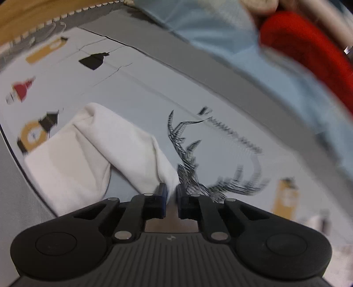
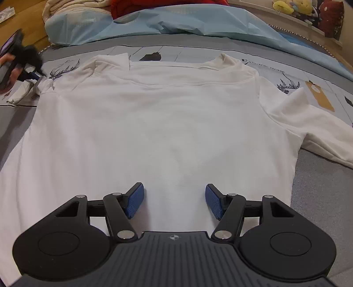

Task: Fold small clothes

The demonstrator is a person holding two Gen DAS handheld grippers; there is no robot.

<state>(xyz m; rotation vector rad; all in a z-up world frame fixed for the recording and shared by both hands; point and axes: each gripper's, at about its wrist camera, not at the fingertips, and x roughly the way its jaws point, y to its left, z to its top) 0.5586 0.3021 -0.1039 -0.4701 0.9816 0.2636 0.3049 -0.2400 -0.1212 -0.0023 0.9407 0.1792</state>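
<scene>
- Grey printed bed cover (image 2: 320,198) with antler sketches and yellow, black and red bottle-like motifs is the work surface; it fills both views.
- Crumpled light-blue sheet (image 2: 176,22) lies along the far edge of the cover. Behind it sits a red fabric item (image 2: 132,6) next to a cream knitted bundle (image 2: 72,6).
- White long-sleeved top (image 2: 154,123) lies flat on the cover, spread out, collar end away from the right wrist camera, hem end nearest it.
- Its sleeve on the right side of that view (image 2: 313,128) lies out on the cover, angled away from the body.
- The other sleeve (image 1: 106,141) shows in the left wrist view as a bent band of white cloth, doubled over partway, its end running up into the tool.
- Left gripper (image 1: 171,196): jaws nearly together with the white sleeve cloth pinched between the blue pads. Frame is motion-blurred, so the grip depth is hard to judge.
- Same gripper (image 2: 33,75) shows from the right wrist camera at the far left corner of the top, blurred, a hand around it.
- Right gripper (image 2: 174,201): jaws spread wide, holding nothing, blue ribbed pads (image 2: 134,201) over the lower middle of the top near the hem. Contact with the cloth: cannot tell.
- Plush toys (image 2: 286,6) sit on a wooden ledge at far right, small in view.
</scene>
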